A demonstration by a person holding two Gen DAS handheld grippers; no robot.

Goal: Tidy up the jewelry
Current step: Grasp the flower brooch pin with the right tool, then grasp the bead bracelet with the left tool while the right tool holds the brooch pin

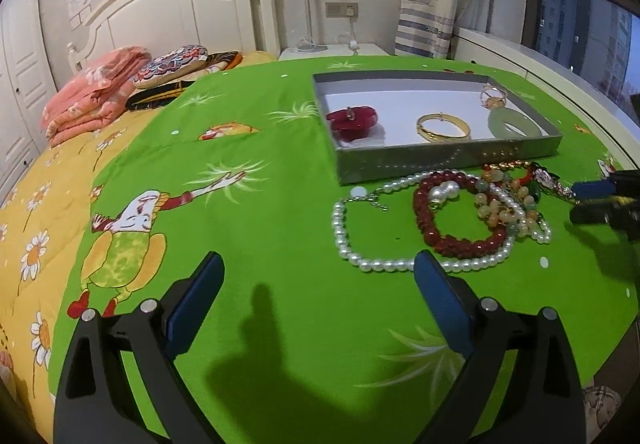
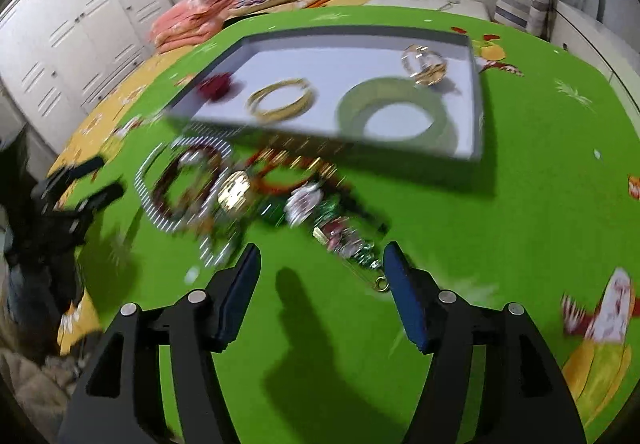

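A grey tray on the green quilt holds a red flower piece, a gold bangle, a jade bangle and a gold ring bracelet. In front of it lies a tangle: a pearl necklace, a dark red bead bracelet, pale bead strands and a charm strand. My left gripper is open, near the pearls. My right gripper is open, with nothing between its pads, just short of the charm strand.
The quilt covers a bed. Folded pink blankets and pillows lie at the headboard. A white nightstand stands behind the tray, white wardrobes to one side. The right wrist view is blurred.
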